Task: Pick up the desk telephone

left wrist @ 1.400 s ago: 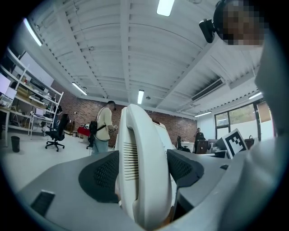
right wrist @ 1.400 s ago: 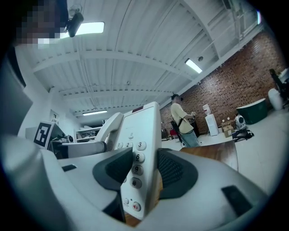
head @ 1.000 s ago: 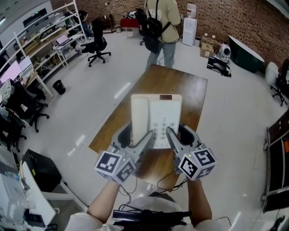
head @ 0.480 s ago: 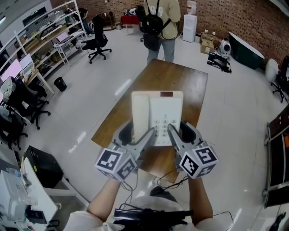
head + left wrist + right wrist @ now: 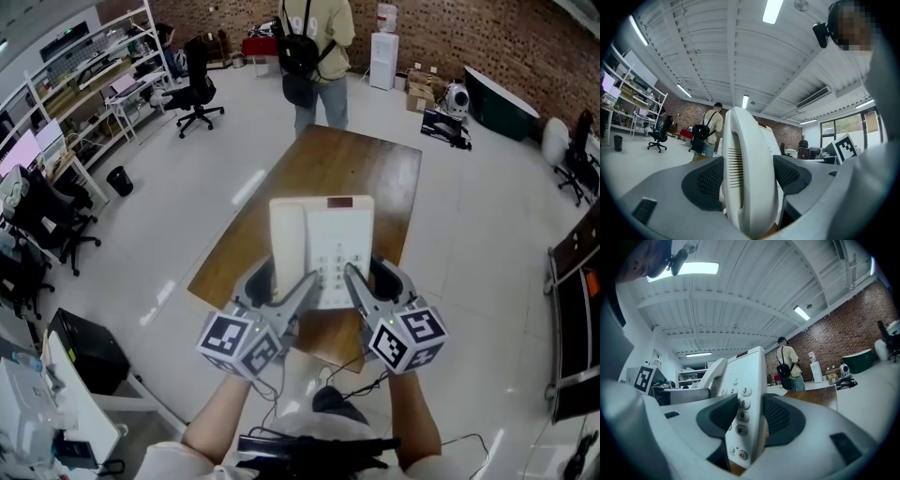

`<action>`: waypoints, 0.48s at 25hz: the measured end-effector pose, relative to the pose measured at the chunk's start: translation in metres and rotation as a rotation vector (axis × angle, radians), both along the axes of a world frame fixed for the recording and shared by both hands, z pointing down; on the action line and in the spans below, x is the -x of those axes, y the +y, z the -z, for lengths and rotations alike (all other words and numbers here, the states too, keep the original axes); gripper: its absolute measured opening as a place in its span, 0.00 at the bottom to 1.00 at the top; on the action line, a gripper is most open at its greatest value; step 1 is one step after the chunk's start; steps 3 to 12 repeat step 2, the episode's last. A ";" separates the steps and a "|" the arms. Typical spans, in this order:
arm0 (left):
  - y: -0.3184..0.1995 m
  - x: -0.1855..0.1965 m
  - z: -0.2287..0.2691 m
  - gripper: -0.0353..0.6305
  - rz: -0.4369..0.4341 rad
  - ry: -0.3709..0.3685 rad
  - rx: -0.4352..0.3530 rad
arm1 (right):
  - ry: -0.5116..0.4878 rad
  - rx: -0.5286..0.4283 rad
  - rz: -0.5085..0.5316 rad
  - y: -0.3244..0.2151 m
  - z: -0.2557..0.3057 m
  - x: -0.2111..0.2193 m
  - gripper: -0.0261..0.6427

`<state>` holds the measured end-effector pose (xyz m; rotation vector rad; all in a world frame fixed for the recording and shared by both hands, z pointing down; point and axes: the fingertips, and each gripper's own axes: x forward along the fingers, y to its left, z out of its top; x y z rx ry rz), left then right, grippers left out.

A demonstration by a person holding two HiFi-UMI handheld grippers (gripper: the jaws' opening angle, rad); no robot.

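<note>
The white desk telephone [image 5: 323, 244], handset on its left side and keypad on the right, hangs in the air above the near end of the brown wooden table [image 5: 361, 169]. My left gripper [image 5: 281, 281] is shut on the handset side; in the left gripper view the handset [image 5: 750, 178] fills the gap between both dark pads. My right gripper [image 5: 368, 274] is shut on the keypad side, and in the right gripper view its pads press on the phone body [image 5: 745, 399] beside the number keys. The phone's underside is hidden.
A person with a black backpack [image 5: 314, 47] stands at the table's far end. Office chairs [image 5: 197, 89] and shelves [image 5: 94, 84] line the left. A black box [image 5: 84, 356] sits at lower left. Cables [image 5: 328, 398] trail on the floor near the table's front edge.
Both grippers keep their hold on the phone and have drifted a little over the table. The person with the backpack has stepped left.
</note>
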<state>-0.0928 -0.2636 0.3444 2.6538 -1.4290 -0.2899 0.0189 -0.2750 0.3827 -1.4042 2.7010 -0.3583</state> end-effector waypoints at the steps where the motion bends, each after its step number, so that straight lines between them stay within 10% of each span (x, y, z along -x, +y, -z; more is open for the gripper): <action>1: 0.003 0.001 0.000 0.55 0.001 -0.001 -0.001 | -0.002 0.000 0.002 0.003 0.000 0.001 0.31; 12: 0.005 0.001 0.000 0.55 0.001 -0.002 -0.002 | -0.003 0.000 0.003 0.005 -0.001 0.001 0.31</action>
